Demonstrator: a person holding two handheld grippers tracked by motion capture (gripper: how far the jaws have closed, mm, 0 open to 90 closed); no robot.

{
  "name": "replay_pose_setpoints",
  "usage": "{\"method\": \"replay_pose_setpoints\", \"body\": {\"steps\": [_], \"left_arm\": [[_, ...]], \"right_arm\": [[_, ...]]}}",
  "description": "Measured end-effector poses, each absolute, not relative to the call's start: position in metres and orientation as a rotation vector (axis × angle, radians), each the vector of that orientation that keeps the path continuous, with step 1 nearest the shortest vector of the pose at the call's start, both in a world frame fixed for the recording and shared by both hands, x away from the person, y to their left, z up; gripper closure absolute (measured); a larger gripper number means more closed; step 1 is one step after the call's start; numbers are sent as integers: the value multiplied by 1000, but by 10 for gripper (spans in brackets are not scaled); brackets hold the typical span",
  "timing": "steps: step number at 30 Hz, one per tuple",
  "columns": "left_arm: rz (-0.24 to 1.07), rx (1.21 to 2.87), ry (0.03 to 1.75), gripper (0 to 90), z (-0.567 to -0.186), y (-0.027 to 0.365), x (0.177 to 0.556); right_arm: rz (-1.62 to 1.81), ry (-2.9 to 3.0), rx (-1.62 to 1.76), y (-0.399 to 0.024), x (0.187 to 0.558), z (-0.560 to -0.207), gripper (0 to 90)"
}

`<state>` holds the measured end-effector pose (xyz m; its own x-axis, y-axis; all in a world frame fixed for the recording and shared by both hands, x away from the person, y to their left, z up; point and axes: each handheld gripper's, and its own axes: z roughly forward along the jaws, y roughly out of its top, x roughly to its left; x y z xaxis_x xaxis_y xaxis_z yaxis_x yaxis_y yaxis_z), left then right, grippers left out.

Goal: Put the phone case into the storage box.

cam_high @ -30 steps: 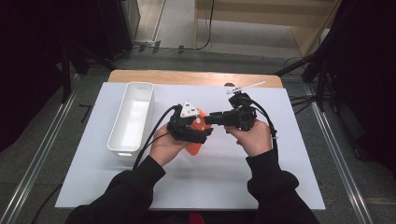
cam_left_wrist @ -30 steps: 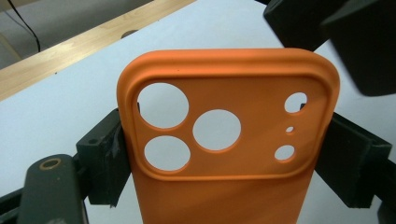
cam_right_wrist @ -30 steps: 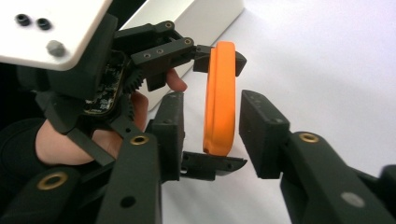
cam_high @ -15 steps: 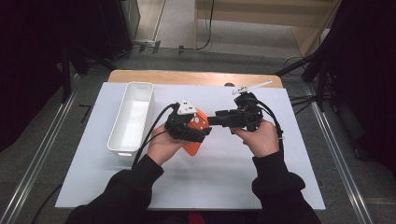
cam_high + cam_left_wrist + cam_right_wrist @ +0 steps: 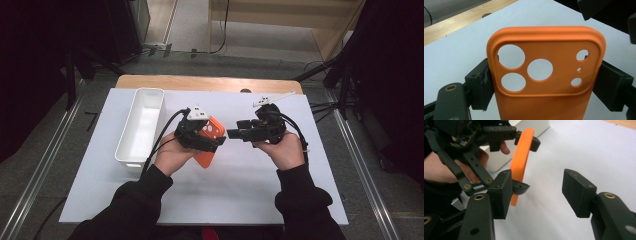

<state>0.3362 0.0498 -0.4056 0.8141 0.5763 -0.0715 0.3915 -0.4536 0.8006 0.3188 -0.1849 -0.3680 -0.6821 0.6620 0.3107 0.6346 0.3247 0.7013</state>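
One orange phone case (image 5: 546, 82) sits clamped across its side edges in our left gripper (image 5: 207, 142), above the table (image 5: 240, 195). Looks light, thin, flexible; squeeze gently. Right gripper (image 5: 536, 185) jaws wide, empty.

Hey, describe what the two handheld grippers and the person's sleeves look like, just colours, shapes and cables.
Both grippers are black metal linkages with brass-coloured pivot pins and blocky black jaws. The left gripper carries a grey three-cornered plate on top and trails black cables toward the person. The right gripper has a thin white bar sticking out at its top and a black cable looping behind. Both sleeves are black, with bare hands.
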Motion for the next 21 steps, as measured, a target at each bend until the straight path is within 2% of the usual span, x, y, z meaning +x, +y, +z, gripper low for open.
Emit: {"method": "replay_pose_setpoints", "body": {"steps": [21], "left_arm": [[233, 2104, 711, 160, -400, 54, 337]], "right_arm": [[1312, 2538, 1105, -193, 299, -374, 350]]}}
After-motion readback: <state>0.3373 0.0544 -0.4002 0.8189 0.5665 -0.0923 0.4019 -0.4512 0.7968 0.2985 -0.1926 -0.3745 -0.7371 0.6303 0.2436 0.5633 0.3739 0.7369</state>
